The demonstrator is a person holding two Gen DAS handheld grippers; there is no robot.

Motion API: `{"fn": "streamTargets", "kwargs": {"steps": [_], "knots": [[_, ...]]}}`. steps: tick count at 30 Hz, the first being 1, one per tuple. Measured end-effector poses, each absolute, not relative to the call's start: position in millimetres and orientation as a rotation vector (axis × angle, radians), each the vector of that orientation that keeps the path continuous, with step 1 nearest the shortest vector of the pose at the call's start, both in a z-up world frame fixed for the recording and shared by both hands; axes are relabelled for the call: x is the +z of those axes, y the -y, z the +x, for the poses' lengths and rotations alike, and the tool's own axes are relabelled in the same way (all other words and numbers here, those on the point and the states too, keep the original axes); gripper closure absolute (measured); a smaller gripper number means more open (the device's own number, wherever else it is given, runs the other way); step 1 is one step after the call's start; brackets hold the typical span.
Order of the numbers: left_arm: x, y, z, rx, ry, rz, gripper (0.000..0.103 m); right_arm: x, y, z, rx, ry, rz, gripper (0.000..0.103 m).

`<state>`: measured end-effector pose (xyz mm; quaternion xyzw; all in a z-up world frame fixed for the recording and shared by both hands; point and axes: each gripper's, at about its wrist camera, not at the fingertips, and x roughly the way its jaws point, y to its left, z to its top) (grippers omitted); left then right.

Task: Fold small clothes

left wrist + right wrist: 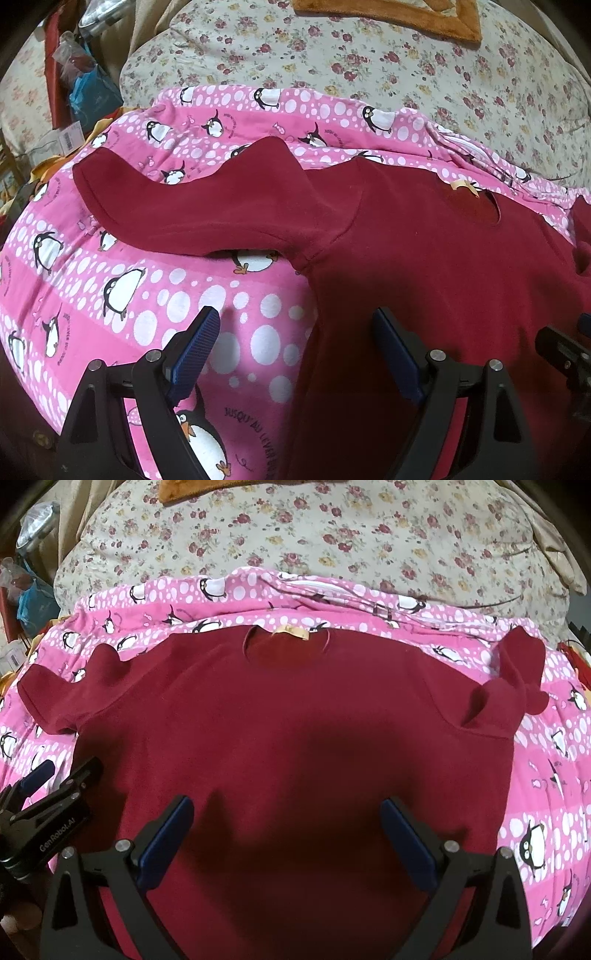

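Since the maroon shirt [288, 716] lies flat, face up on the pink penguin blanket [554, 812], I judge it light, limp, fleecy: pinch a sleeve or side hem. Both sleeves are rumpled. Left gripper [299, 354] and right gripper [288, 834] both gape, holding nothing.

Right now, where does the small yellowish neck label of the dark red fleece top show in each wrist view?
Left wrist view: the yellowish neck label sits right of centre, in the upper half, at the collar opening of the dark red fleece top.
Right wrist view: the label is at top centre, on the collar's far edge.
Shared landmark: the pink penguin-print sheet under the top.
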<state>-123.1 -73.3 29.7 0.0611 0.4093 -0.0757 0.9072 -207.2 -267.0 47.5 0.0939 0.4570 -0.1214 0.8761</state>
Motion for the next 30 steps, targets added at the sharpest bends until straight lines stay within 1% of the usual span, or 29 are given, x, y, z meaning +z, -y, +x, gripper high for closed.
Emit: {"fn": "streamTargets", "kwargs": {"steps": [30], "knots": [[29, 74, -123, -0.156, -0.845, 0.127, 0.036, 37, 268, -202, -0.262, -0.979, 0.181, 0.001]]}}
